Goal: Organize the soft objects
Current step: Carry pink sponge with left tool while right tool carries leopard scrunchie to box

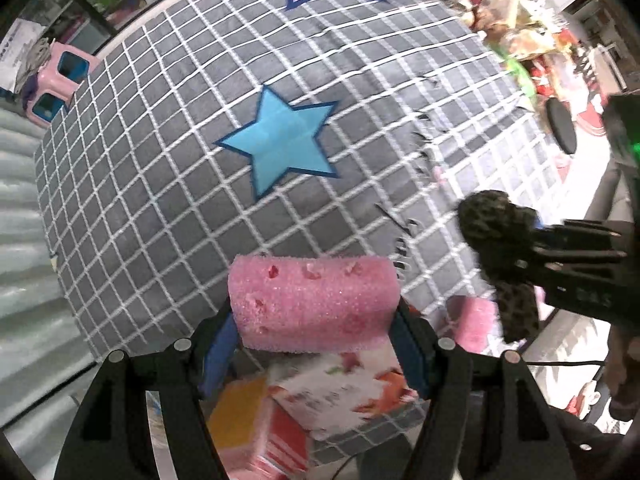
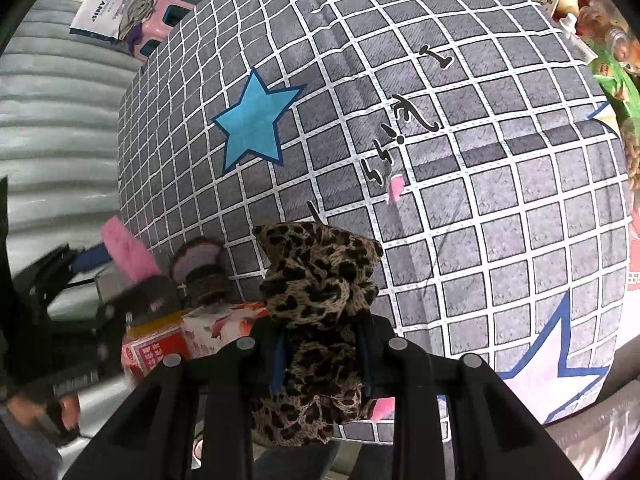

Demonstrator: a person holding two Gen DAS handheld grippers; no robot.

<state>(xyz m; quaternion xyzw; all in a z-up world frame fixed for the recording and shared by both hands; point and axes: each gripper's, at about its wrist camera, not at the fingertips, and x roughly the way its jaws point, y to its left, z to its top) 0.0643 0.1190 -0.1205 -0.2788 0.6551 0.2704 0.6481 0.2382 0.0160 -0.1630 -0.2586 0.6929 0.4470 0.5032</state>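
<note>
While the left tool stands partly open, its blue pads press both ends of a pink sponge, held clear above the grey checked cloth on the surface. The right tool is closed to its narrowest on a leopard-print scrunchie, also held above the cloth. Below the sponge lie printed boxes and a second pink sponge.

Both tongs clamped, pointing down

Grey checked star-print cloth over surface; printed boxes at near edge.
</note>
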